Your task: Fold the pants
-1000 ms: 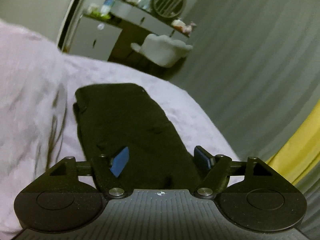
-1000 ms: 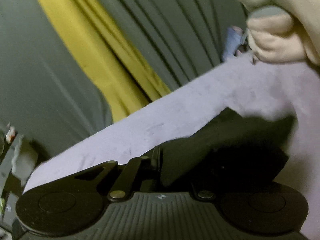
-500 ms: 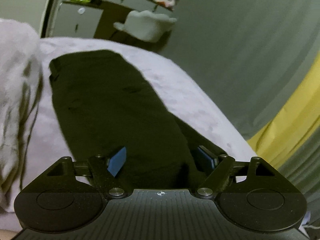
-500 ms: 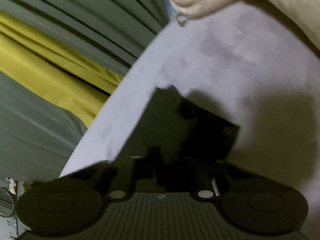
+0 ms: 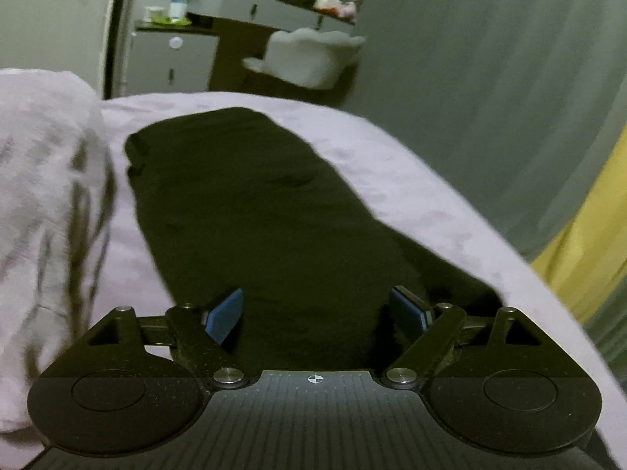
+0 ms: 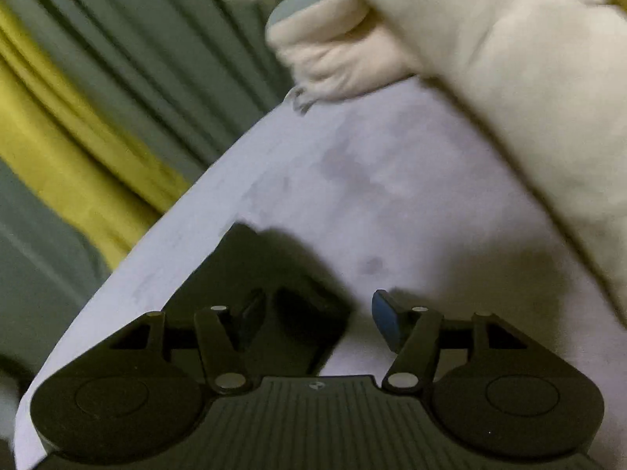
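The black pants [image 5: 250,211] lie lengthwise on the lilac bed [image 5: 411,180], running away from me in the left wrist view. My left gripper [image 5: 317,313] is open over their near end, one blue pad at each side of the cloth, holding nothing. In the right wrist view a corner of the pants [image 6: 270,274] lies flat on the bed [image 6: 411,196]. My right gripper [image 6: 317,319] is open above that corner, its left finger over the cloth and its right pad [image 6: 386,319] over bare bed.
A bunched pale blanket [image 5: 43,203] lies left of the pants. A white chair [image 5: 309,55] and a dresser [image 5: 235,11] stand beyond the bed. Grey and yellow curtains [image 6: 78,137] hang past the bed edge. A gloved hand and sleeve [image 6: 450,39] cross the top right.
My right gripper has opened and let go of the pants corner, which now lies flat on the bed. My left gripper stays open; its view has tilted and shifted slightly over the pants.
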Demonstrator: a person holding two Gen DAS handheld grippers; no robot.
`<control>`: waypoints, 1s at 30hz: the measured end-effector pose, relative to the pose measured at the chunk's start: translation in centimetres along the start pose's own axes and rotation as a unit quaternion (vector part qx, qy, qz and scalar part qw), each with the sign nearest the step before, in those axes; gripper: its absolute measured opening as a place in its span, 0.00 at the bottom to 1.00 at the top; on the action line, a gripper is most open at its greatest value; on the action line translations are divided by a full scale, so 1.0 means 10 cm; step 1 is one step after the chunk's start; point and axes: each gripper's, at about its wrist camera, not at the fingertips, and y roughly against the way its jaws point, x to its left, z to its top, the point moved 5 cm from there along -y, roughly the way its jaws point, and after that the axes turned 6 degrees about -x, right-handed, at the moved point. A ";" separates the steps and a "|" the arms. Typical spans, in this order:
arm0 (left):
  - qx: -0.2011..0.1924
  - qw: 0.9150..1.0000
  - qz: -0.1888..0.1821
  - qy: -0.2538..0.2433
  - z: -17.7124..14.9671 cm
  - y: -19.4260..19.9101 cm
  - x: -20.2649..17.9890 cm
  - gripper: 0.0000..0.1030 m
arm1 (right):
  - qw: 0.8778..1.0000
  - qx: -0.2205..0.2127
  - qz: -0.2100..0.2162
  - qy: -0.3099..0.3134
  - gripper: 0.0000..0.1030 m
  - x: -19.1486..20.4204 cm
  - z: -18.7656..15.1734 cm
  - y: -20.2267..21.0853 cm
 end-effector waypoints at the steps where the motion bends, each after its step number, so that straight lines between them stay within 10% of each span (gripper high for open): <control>1: 0.004 1.000 0.007 -0.001 -0.01 -0.03 0.01 0.85 | 1.000 -0.009 0.001 0.011 0.60 0.07 0.02 0.05; 5: 0.012 0.999 0.030 -0.006 -0.07 -0.15 0.07 0.86 | 0.992 -0.035 0.052 0.111 0.60 0.80 -0.01 0.17; 9: -0.007 0.998 0.066 -0.021 -0.02 -0.11 0.10 0.87 | 0.966 0.032 0.174 0.187 0.61 1.85 -0.48 0.08; 19: 0.009 0.993 0.104 0.061 -0.09 -0.12 0.47 0.90 | 0.825 0.321 0.395 0.244 0.60 4.32 -2.63 -0.17; 26: 0.008 0.991 0.104 0.080 -0.10 -0.10 0.52 0.91 | 0.777 0.425 0.403 0.230 0.59 5.10 -3.54 -0.25; 29: 0.009 0.991 0.104 0.082 -0.11 -0.10 0.53 0.91 | 0.768 0.448 0.395 0.232 0.50 5.12 -3.76 -0.27; 30: 0.010 0.991 0.105 0.082 -0.11 -0.10 0.53 0.91 | 0.764 0.453 0.393 0.238 0.33 5.12 -3.83 -0.22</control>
